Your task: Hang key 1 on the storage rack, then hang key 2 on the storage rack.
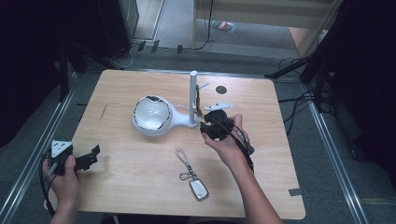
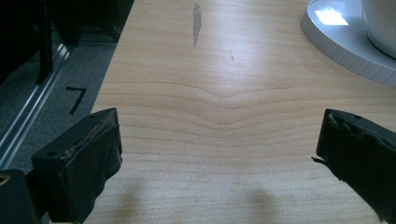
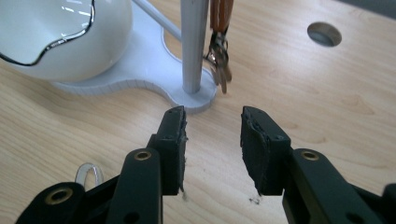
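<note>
Wooden table [image 1: 140,177]: at its left edge the left gripper [image 1: 88,159] rests idle, jaws wide apart. One bunch of keys [image 3: 219,63] already hangs on the white key stand [image 1: 193,95], and just before it the right gripper [image 3: 212,135] stands parted and empty. The car key [image 1: 198,189] lies unhung nearby.
</note>
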### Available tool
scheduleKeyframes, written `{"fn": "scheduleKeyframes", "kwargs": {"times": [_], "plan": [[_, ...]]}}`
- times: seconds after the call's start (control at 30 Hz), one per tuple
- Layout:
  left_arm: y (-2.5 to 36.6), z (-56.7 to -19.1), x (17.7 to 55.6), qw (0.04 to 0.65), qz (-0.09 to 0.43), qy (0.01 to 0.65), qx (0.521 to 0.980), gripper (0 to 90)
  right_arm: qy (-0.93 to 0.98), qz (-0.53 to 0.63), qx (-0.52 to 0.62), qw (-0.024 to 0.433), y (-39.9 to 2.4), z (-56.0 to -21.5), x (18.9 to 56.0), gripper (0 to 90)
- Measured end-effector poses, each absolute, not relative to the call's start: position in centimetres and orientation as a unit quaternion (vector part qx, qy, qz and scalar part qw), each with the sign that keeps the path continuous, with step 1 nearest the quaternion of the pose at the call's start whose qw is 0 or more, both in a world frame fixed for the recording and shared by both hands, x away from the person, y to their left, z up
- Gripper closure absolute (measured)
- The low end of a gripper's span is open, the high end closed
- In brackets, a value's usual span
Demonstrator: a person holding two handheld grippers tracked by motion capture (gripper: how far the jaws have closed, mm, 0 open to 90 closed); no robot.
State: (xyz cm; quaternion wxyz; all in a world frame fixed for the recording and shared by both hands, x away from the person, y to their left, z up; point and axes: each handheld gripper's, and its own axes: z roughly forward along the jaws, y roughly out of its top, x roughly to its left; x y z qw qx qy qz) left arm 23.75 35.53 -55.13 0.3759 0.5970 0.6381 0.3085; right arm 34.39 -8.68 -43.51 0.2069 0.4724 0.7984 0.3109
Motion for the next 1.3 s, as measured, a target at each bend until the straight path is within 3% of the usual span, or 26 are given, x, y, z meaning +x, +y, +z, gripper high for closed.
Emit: {"fn": "scheduleKeyframes", "kwargs": {"times": [1.3], "plan": [[35.5, -55.1, 23.9, 0.374, 0.309, 0.638, 0.597, 0.3, 0.860, 0.177, 0.471, 0.086, -6.2, -45.9, 34.0, 61.8]]}}
